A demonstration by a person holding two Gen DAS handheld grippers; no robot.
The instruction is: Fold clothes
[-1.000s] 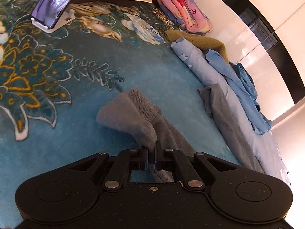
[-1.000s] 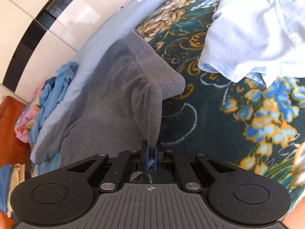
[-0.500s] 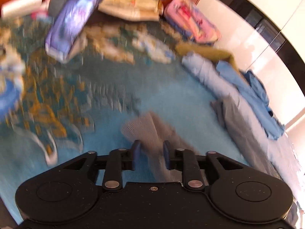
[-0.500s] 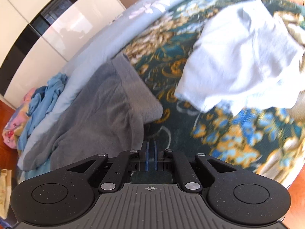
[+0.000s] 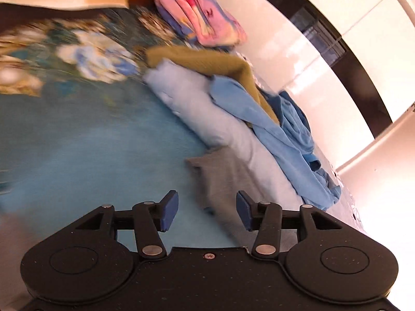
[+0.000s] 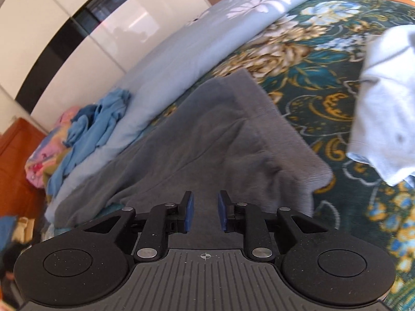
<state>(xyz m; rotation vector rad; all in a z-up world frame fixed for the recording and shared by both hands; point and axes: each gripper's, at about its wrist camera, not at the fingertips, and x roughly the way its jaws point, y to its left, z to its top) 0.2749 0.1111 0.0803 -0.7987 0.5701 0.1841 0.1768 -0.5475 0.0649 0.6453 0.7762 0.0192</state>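
A grey knit garment [image 6: 220,140] lies spread on the floral bedspread [image 6: 311,77], its ribbed hem toward the right. My right gripper [image 6: 203,213] is open just above the garment, holding nothing. In the left wrist view one end of the grey garment [image 5: 223,178] lies by the light blue quilt. My left gripper [image 5: 206,211] is wide open and empty over the teal bedspread [image 5: 90,155], with the garment's edge between and beyond its fingertips.
A light blue quilt roll [image 5: 197,108] runs along the bed's far side, with blue clothes [image 5: 290,140], an olive garment [image 5: 207,59] and a pink folded blanket [image 5: 202,26] on it. A pale blue shirt [image 6: 386,98] lies at the right. White wardrobe doors stand behind.
Both grippers let go of the grey garment and opened. The garment dropped flat onto the bed. The left gripper swung right toward the quilt; the right one moved over the garment.
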